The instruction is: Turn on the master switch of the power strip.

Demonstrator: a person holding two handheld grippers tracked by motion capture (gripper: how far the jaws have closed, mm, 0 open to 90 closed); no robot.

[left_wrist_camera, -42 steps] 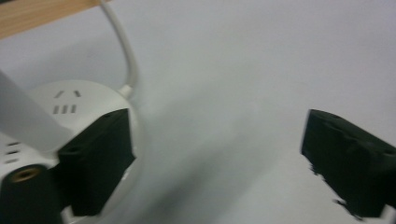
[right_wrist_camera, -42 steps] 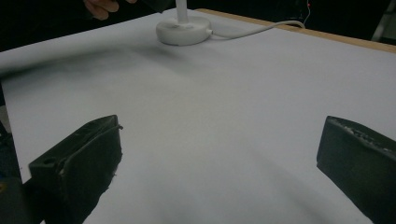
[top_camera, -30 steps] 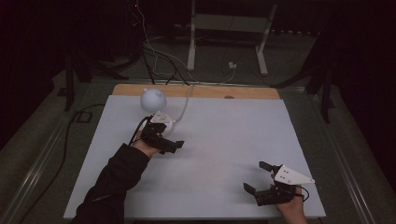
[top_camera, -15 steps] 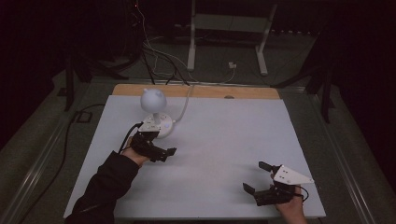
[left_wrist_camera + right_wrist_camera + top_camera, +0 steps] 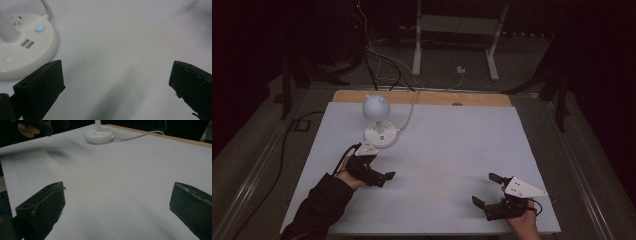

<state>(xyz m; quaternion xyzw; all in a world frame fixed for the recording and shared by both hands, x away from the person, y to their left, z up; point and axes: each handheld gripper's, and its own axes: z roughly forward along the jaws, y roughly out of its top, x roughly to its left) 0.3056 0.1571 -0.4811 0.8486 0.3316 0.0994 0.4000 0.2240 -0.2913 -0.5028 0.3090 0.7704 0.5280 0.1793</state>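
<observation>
Hovering just in front of the lamp base (image 5: pixel 381 135), the left tool (image 5: pixel 379 177) is spread wide with nothing between its jaws, and the left gripper view shows why that spacing makes sense: the round white base (image 5: pixel 23 47) sits at the upper left of that view, just beyond the near jaw, with a lit blue button (image 5: pixel 39 27) and a pair of slots on its top face. The button looks to be the part that the hand works on, so a released tool held low and close to the worktop (image 5: pixel 452 150) would suit a press with one jaw tip rather than a grasp. The lamp itself stands upright at the far left part of the worktop, its rounded white head (image 5: pixel 376 106) on a short stem above the base, and its cable (image 5: pixel 411 112) runs off the far edge, which keeps the cord out of the working area. The right tool (image 5: pixel 488 192) rests well apart at the near right corner, also released and holding nothing; from its own view the base (image 5: pixel 98 135) lies far off across bare white surface, so this hand seems parked out of the way. A dark sleeve (image 5: pixel 319 207) reaches in from the near left side, angled toward the lamp.
</observation>
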